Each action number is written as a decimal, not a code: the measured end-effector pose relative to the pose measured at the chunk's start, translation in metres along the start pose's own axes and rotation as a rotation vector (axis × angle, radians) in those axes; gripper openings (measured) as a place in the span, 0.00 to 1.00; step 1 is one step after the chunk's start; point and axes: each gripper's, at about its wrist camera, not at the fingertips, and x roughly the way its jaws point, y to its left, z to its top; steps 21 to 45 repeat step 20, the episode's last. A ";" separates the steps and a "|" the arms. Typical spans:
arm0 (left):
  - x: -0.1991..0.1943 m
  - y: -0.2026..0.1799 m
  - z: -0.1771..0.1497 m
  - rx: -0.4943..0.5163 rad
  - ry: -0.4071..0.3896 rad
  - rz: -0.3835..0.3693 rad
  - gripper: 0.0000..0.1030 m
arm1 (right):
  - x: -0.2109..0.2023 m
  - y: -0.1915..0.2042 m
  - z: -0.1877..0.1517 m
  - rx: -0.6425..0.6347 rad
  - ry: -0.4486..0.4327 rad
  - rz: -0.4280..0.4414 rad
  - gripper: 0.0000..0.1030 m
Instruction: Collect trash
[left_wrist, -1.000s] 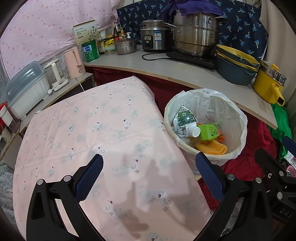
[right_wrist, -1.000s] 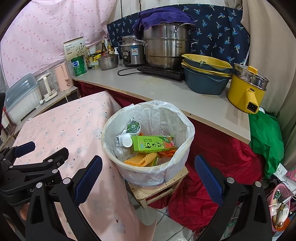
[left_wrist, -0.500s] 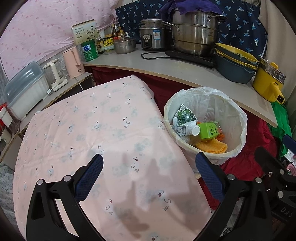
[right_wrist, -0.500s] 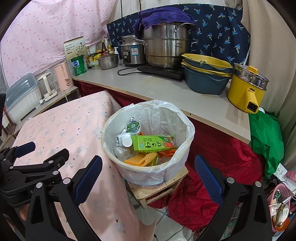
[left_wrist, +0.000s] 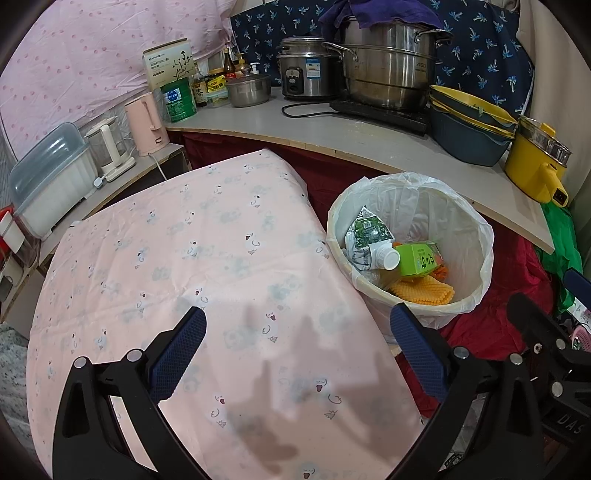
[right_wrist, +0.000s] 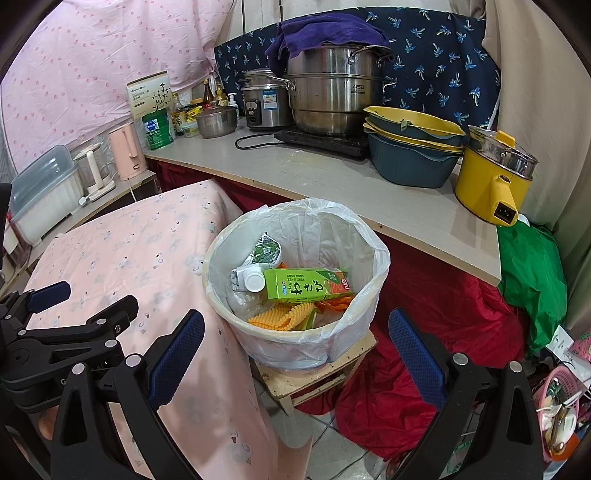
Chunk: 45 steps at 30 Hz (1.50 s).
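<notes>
A round bin with a white plastic liner stands on a low wooden stool beside the pink-clothed table. Inside lie a green carton, a crumpled white-capped pack and a yellow ridged piece. My left gripper is open and empty above the table's near part. My right gripper is open and empty in front of the bin. The left gripper also shows in the right wrist view.
A curved counter behind the bin holds steel pots, stacked basins and a yellow electric pot. A pink kettle and plastic box stand at the left. Red cloth and a green bag lie at the right.
The left wrist view has shifted slightly, with the bin sitting a little lower and nearer. The right gripper and the trash in the bin have not visibly moved.
</notes>
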 end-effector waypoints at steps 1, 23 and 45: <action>0.000 0.000 0.000 0.001 0.000 0.000 0.93 | 0.000 0.000 -0.001 0.001 0.000 0.000 0.94; 0.004 0.002 -0.007 0.000 0.006 -0.002 0.93 | 0.001 -0.001 0.001 -0.001 0.001 0.000 0.94; 0.004 0.002 -0.007 0.000 0.006 -0.002 0.93 | 0.001 -0.001 0.001 -0.001 0.001 0.000 0.94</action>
